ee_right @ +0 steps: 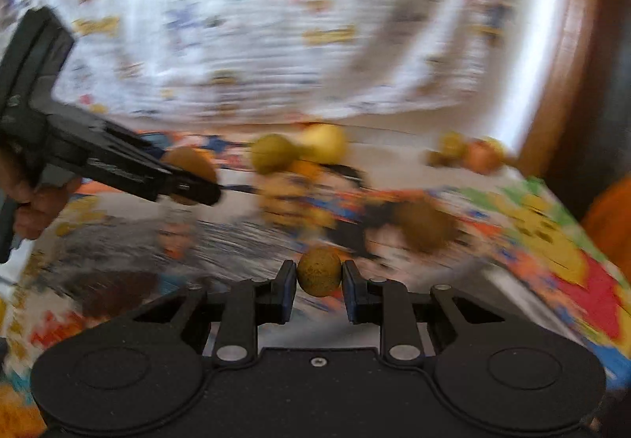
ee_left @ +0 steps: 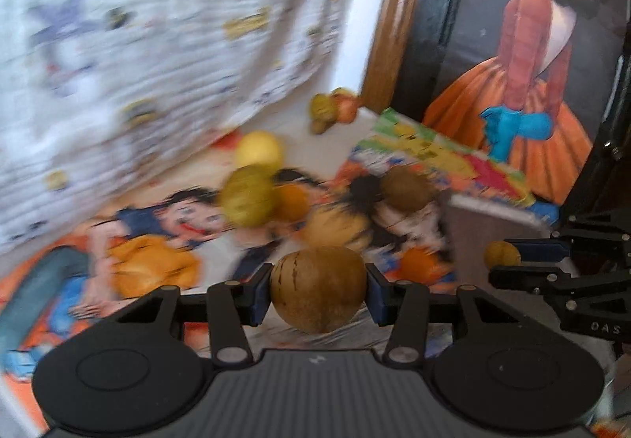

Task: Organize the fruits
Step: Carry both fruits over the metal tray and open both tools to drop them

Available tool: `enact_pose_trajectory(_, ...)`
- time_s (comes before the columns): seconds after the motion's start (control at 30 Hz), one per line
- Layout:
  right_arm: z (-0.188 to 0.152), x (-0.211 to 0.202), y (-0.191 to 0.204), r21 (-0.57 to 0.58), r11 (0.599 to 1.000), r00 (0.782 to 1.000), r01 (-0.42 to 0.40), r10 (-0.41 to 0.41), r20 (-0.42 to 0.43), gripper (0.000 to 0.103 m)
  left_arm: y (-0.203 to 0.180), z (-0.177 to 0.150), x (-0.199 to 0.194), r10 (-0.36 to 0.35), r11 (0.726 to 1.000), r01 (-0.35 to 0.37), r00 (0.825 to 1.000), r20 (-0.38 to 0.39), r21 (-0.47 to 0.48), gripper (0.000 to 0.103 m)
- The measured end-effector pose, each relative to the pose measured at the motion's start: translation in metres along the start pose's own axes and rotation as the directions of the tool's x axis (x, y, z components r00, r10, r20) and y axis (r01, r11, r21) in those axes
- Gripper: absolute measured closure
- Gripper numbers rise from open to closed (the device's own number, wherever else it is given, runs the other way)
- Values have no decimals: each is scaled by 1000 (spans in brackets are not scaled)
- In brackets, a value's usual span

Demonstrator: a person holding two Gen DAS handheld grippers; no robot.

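Observation:
My left gripper (ee_left: 319, 290) is shut on a large round brown fruit (ee_left: 318, 288) above a cartoon-print table cover (ee_left: 157, 240). My right gripper (ee_right: 318, 276) is shut on a small yellow-brown fruit (ee_right: 318, 276); the same gripper (ee_left: 508, 260) and small fruit (ee_left: 501, 255) show at the right of the left wrist view. The left gripper (ee_right: 189, 181) with its brown fruit (ee_right: 189, 165) appears at the left of the right wrist view, held by a hand (ee_right: 35, 201). Loose fruits lie ahead: a yellow-green one (ee_left: 248, 197), a pale yellow one (ee_left: 258, 150), a brown one (ee_left: 406, 187). Both views are motion-blurred.
A small pile of fruit (ee_left: 333, 108) sits at the table's far corner by a wooden frame (ee_left: 398, 15). A patterned white curtain (ee_left: 157, 23) hangs behind the table. A picture of a figure in an orange skirt (ee_left: 524, 83) stands at right.

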State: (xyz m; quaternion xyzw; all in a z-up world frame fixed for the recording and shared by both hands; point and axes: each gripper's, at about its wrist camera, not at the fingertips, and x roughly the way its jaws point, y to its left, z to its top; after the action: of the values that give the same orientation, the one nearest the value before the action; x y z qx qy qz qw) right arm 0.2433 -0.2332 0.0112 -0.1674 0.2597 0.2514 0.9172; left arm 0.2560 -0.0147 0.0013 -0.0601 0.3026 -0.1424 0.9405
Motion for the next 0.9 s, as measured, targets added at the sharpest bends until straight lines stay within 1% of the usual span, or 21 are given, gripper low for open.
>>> enact_pose_trajectory(0.1,-14,-20,-34,54,994,995,96,-97,7,76,-32,9,12,-40,999,40,999,12,30,51)
enact_pose_trajectory(0.17,-25,-30,-54,86,984,987,158,-160,11,76,-52,16,22,-69,996,67,997,20,51,51)
enact_pose_trajectory(0.37,-53,-39,-104,181,942,957,284,-291,16,76,-106,36,60,-140,985,136,990,34,104,51)
enact_pose_trajectory(0.47,-63,-36,-121,223,919,942,325,-335,7,76,-128,41,82,-161,979,153,986,51,132,51)
enact_pose_trajectory(0.67,-78,-18,-142,267,873,909,409,-417,-28,76,-152,42,123,-187,974,174,979,81,148,51)
enact_pose_trajectory(0.73,-83,-11,-148,283,862,903,421,-428,-41,76,-156,41,139,-183,974,173,981,58,143,51)
enact_pose_trajectory(0.8,-85,-5,-151,296,856,902,423,-429,-50,76,-156,41,153,-180,978,177,983,20,114,51)
enact_pose_trajectory(0.9,-87,3,-153,290,857,902,425,-428,-59,76,-156,43,169,-181,980,182,983,-29,83,51)
